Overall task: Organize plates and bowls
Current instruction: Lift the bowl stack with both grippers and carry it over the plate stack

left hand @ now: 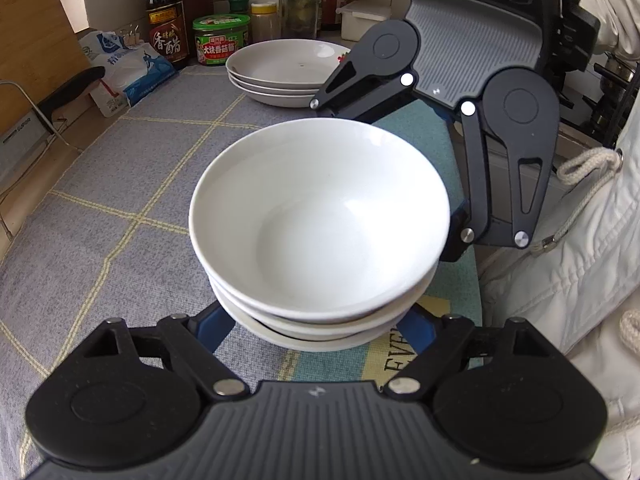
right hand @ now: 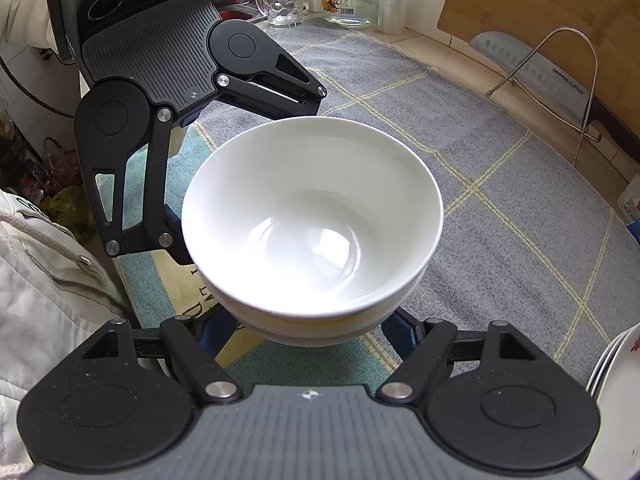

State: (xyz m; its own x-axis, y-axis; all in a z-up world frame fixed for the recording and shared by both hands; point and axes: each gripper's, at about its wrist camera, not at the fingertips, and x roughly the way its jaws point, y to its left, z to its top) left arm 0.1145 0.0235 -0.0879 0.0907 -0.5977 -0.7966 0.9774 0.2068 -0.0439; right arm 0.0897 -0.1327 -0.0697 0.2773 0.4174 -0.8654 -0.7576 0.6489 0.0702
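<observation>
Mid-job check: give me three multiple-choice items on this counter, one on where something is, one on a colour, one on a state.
1. Where is the plate stack?
A. Beyond the bowl stack, near the bottles
B. Held up in the air
C. On the cutting board

2. What colour is the bowl stack?
A. Blue
B. White
C. Green

3. The top bowl is:
A. Upside down
B. Filled with food
C. Upright and empty

Answers: 1 A, the left wrist view shows it on the mat past the bowls. 2 B, both views show plain white. 3 C, its bare inside faces up.
</observation>
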